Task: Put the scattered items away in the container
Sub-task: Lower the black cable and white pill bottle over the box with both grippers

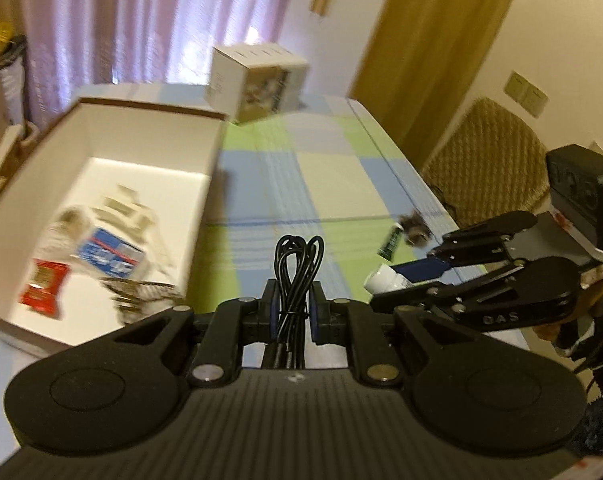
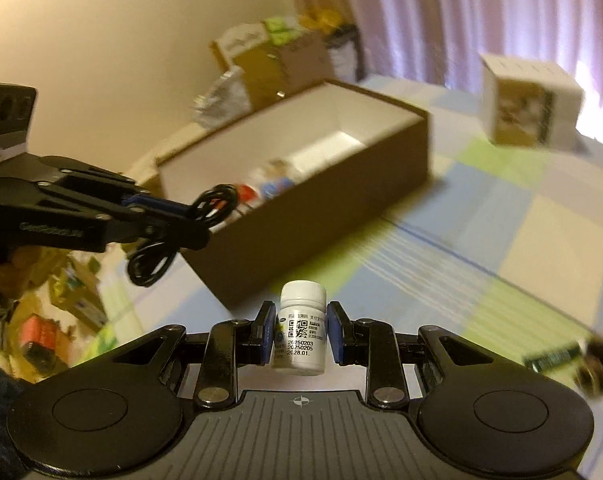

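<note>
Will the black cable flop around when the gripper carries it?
Probably only a little. The black cable is bundled into tight loops, so it should hold together. Its free loops hang below the left gripper, so they may swing and could snag the box.

There were two tongs (image 1: 294, 312) (image 2: 300, 334), one coiled black cable (image 1: 297, 276), one white pill bottle (image 2: 301, 328), one open cardboard box (image 1: 205, 184), one white cube carton (image 1: 257, 80) and one green stick (image 1: 390, 242).
</note>
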